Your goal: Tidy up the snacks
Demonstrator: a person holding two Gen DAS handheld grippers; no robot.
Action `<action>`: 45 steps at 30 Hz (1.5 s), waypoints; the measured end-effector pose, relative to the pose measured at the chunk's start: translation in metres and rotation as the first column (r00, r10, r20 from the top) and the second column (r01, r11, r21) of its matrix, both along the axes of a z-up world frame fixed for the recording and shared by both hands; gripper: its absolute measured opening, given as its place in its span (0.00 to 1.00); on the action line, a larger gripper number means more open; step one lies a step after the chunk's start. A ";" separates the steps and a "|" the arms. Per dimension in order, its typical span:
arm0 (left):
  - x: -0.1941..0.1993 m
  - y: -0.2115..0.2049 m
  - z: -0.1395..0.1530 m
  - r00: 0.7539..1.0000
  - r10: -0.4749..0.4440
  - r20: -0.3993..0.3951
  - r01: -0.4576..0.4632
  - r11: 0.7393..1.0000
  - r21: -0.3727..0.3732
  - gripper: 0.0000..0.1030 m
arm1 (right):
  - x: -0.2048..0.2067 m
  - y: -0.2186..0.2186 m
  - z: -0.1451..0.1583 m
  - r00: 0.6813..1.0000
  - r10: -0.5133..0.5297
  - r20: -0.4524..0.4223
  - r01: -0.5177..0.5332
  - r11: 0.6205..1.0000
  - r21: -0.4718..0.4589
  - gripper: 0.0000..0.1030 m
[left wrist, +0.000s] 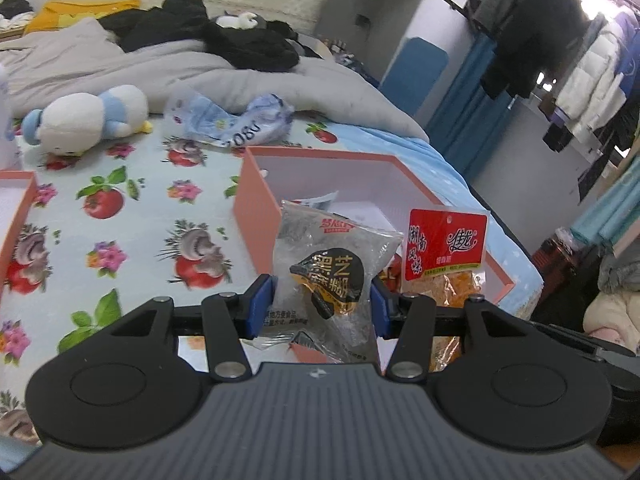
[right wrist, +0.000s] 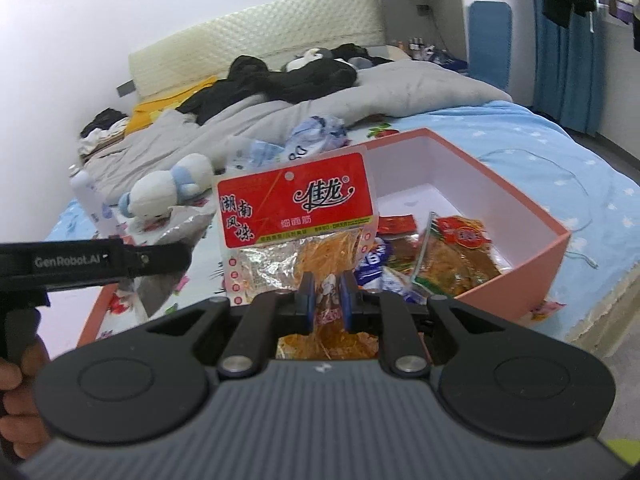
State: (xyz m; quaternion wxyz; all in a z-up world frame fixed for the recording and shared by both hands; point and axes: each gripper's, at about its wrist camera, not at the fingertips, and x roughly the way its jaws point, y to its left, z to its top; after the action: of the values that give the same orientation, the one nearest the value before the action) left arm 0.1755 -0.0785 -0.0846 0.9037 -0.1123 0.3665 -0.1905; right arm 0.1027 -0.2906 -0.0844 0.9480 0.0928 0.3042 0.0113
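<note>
Left gripper (left wrist: 322, 306) clenched on clear sesame-paste packet (left wrist: 328, 272), right gripper (right wrist: 326, 300) pinching red-headed noodle-snack bag (right wrist: 296, 216), both above pink box (right wrist: 520, 248). Light, crinkly, slippery film; best gripped mid-body, gently.

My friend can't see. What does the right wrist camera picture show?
The right claw is shut on a red-topped snack packet, held up over a pink box with more snacks inside, on a bed. A white and blue plush toy lies behind.
</note>
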 end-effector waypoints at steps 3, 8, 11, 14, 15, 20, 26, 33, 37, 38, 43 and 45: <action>0.012 -0.012 -0.002 1.000 -0.020 -0.002 0.020 1.000 0.013 0.54 | 0.009 -0.008 -0.001 1.000 -0.016 -0.002 0.016 1.000 0.002 0.16; 0.040 -0.030 -0.007 0.998 -0.048 -0.040 0.048 0.999 -0.002 0.54 | 0.031 -0.025 -0.005 0.999 -0.036 -0.016 0.036 0.999 0.006 0.16; 0.060 -0.041 -0.010 0.997 -0.055 -0.059 0.055 0.998 0.005 0.54 | 0.047 -0.037 -0.008 0.998 -0.057 -0.027 0.058 0.998 0.013 0.16; 0.080 -0.053 -0.011 0.995 -0.065 -0.079 0.065 0.998 0.003 0.54 | 0.067 -0.047 -0.013 0.997 -0.054 -0.047 0.055 0.998 0.032 0.16; 0.088 -0.058 -0.012 0.994 -0.069 -0.081 0.070 0.997 0.011 0.54 | 0.073 -0.050 -0.014 0.997 -0.051 -0.049 0.053 0.998 0.031 0.16; 0.127 -0.080 -0.021 0.990 -0.089 -0.107 0.095 0.994 0.051 0.55 | 0.104 -0.063 -0.022 0.996 -0.044 -0.072 0.048 0.998 0.044 0.17; 0.159 -0.096 -0.035 0.986 -0.092 -0.138 0.108 0.988 0.109 0.55 | 0.139 -0.077 -0.038 0.993 -0.046 -0.109 0.054 0.996 0.073 0.18; 0.181 -0.106 -0.046 0.987 -0.047 -0.152 0.066 0.990 0.124 0.65 | 0.154 -0.087 -0.048 0.990 -0.049 -0.135 0.061 0.995 0.085 0.18; 0.176 -0.106 -0.042 0.989 -0.054 -0.136 0.071 0.989 0.127 0.72 | 0.151 -0.088 -0.050 0.987 -0.051 -0.149 0.064 0.995 0.083 0.42; 0.173 -0.104 -0.040 0.990 -0.055 -0.132 0.073 0.989 0.129 0.72 | 0.149 -0.088 -0.048 0.987 -0.058 -0.149 0.070 0.994 0.080 0.42; 0.155 -0.092 -0.021 0.994 -0.044 -0.099 0.055 0.992 0.113 0.72 | 0.132 -0.086 -0.030 0.991 -0.064 -0.114 0.074 0.994 0.081 0.42; 0.145 -0.087 -0.009 0.996 -0.045 -0.079 0.053 0.993 0.103 0.72 | 0.124 -0.084 -0.021 0.994 -0.059 -0.095 0.068 0.994 0.087 0.42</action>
State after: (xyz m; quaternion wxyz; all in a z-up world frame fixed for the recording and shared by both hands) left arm 0.3203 -0.1657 -0.0934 0.8888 -0.0628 0.4130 -0.1886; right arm 0.2271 -0.3748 -0.1051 0.9277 0.1455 0.3438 -0.0095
